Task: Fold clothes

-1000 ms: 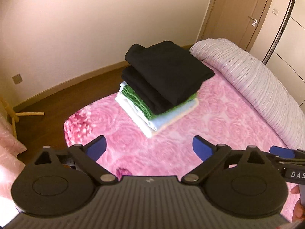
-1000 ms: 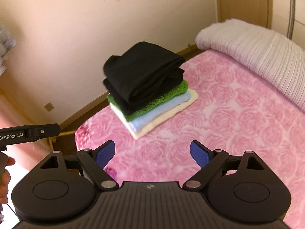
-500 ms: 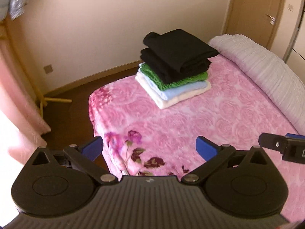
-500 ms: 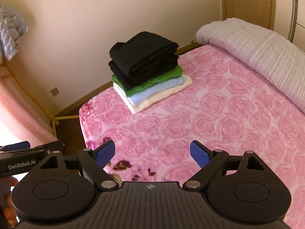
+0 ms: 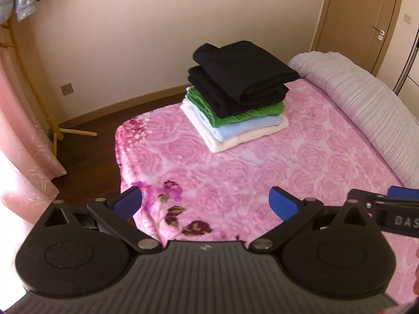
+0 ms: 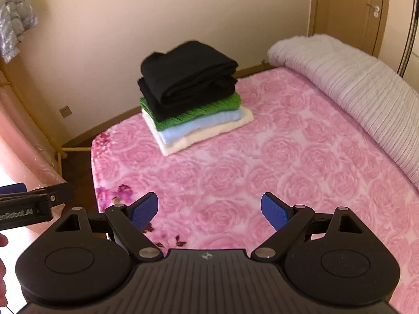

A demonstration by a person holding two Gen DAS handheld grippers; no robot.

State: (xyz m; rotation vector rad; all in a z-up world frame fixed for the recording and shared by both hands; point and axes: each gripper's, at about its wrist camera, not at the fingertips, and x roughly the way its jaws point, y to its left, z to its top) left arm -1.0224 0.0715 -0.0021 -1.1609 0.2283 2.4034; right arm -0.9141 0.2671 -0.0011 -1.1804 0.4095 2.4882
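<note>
A stack of folded clothes [image 5: 235,96] sits on the bed [image 5: 262,172], near the far corner by the wall [image 5: 131,39]. From the top down, the stack has 2 black pieces [image 5: 243,76], a green knit [image 5: 235,113], a light blue piece [image 5: 248,127] and a cream piece [image 5: 235,138] at the bottom. The edges line up fairly evenly, with the folds facing the cameras.

The left gripper [image 5: 205,202] hangs over the near edge of the bed, well apart from the stack. Its 2 blue-padded fingers [image 5: 128,204] are spread wide and hold nothing. The right gripper [image 6: 209,210] is likewise above the pink rose-patterned blanket [image 6: 262,170], fingers [image 6: 275,210] spread wide and empty, also well apart from the stack. Each gripper shows at the edge of the other's view.

A pale ribbed quilt [image 5: 366,112] lies rolled along the right side of the bed. Beyond it stands a wooden door [image 5: 366,13]. On the left there is a pink curtain [image 5: 23,144] and a wooden rack [image 5: 52,120] on the dark floor [image 5: 91,162]. A wall socket [image 5: 66,89] sits low on the wall.
</note>
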